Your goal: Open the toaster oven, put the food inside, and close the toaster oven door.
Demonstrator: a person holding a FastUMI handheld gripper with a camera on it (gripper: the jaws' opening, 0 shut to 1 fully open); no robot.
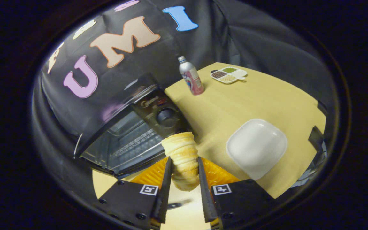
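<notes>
At the lower middle of the frame, a golden, ridged pastry cone (pixel 182 156) stands clamped in the gripper (pixel 185 179), both black fingers (pixel 165 185) pressing on its sides (its wide end points up, past the fingertips). Behind it, left of centre, the toaster oven (pixel 129 134) has its door (pixel 117 169) dropped open, the wire rack (pixel 136 143) showing inside and a black knob (pixel 167 117) on its panel. A white square plate (pixel 256 147) lies to the right on the tan table (pixel 235 102). Toward the upper middle stand a tilted-looking bottle (pixel 190 76) and, just right of it, a small divided dish (pixel 229 74) of beans.
</notes>
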